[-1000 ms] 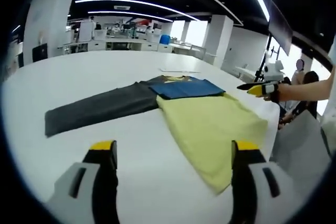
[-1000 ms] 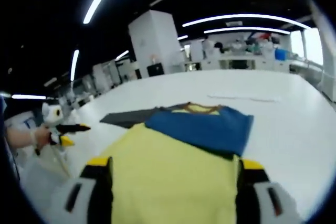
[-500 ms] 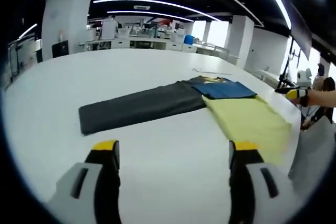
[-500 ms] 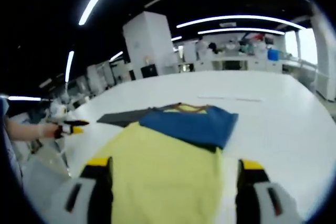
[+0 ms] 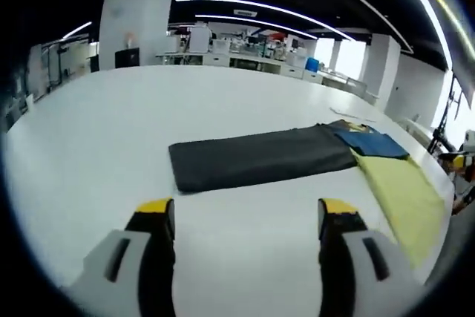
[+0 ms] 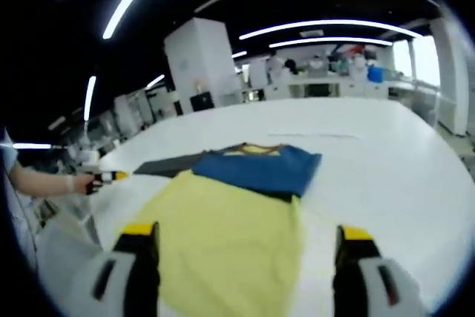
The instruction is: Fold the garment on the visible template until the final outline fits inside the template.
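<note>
Shirt (image 6: 230,243) lies flat on the white tabletop (image 5: 111,124), dark mat (image 5: 260,157) beside it. Left gripper (image 5: 241,217) and right gripper (image 6: 245,239) hover, jaws apart, empty.

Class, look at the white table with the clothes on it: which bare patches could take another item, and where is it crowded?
Bare table lies between the left tongs and the dark cloth, and beyond that cloth. More runs beside the yellow shirt and its blue fold, ahead of the right tongs. Crowded: where dark cloth, blue fold and yellow shirt meet.
</note>
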Motion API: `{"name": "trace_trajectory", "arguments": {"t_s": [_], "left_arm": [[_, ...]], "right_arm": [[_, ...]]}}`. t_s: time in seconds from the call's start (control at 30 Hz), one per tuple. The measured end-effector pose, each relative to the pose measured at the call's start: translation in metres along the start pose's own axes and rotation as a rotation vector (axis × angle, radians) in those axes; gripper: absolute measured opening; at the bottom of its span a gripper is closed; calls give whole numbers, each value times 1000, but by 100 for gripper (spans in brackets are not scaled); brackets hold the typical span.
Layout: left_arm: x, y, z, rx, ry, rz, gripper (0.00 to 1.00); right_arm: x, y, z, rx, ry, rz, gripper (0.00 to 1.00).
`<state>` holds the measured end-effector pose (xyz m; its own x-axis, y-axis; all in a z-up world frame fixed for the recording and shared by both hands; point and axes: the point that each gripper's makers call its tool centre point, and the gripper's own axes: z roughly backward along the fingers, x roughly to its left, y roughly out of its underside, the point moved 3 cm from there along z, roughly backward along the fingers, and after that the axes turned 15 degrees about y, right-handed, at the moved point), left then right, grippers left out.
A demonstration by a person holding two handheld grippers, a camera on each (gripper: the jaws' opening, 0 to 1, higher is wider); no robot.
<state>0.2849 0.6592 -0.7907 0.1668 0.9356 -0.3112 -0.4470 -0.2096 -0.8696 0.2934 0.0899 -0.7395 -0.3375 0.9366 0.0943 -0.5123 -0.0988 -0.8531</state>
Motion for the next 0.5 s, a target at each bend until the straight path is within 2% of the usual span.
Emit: {"name": "trace_trajectory", "arguments": {"t_s": [0.03, 0.17, 0.33, 0.4, 0.5], "left_arm": [[1, -1, 0, -9, 2, 9, 79], [11, 0, -5, 34, -9, -28, 77], [18, 0, -7, 30, -7, -6, 74], [21, 3, -7, 39, -18, 0, 71], [25, 5, -9, 30, -23, 22, 61]], "right_arm": [[-3, 2, 1, 5, 4, 0, 99], [-9, 7, 3, 21, 15, -6, 96], [-11, 4, 6, 12, 29, -20, 97], [-13, 4, 5, 13, 31, -21, 97], [-13, 6, 4, 23, 34, -20, 97]]}}
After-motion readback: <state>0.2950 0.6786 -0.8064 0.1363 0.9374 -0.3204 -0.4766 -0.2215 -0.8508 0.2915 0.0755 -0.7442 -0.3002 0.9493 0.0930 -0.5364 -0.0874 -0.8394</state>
